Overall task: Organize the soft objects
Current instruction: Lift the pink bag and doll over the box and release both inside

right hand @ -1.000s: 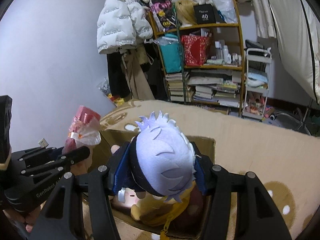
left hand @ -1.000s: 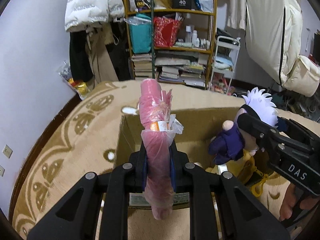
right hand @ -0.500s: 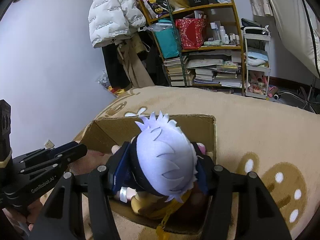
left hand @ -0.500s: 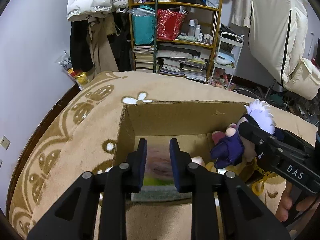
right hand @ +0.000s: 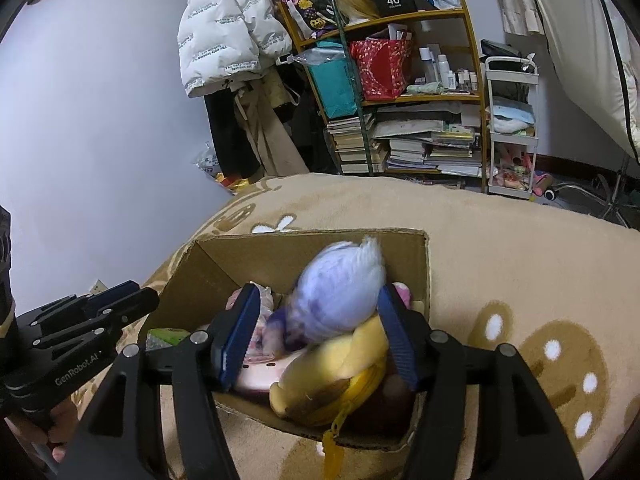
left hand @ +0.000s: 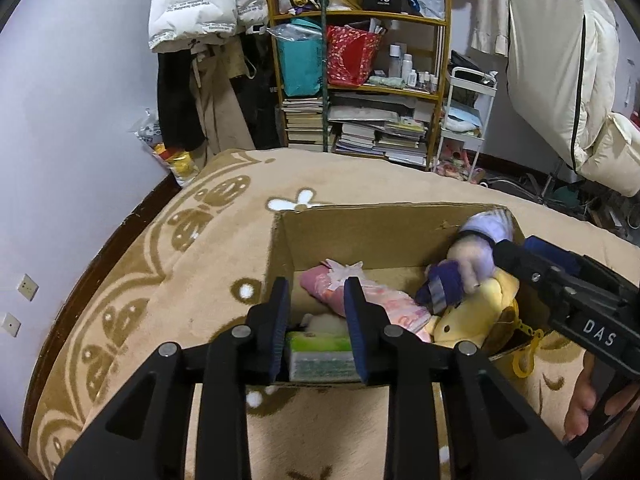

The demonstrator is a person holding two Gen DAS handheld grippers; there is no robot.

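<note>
Cardboard box (left hand: 384,236) holds two plushes, one pink pack (left hand: 360,300) — both hand-held grippers (left hand: 316,300) (right hand: 316,320) gape, gripping nothing.

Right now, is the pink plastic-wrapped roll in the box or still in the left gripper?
In the box. The pink roll lies inside the cardboard box, and the left gripper is open with nothing in it.

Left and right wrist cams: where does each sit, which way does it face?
Left wrist: on the left gripper, looking down into the cardboard box; right gripper at right edge.
Right wrist: on the right gripper, over the white-haired doll; left gripper at left.
Shared: box, bookshelf.
</note>
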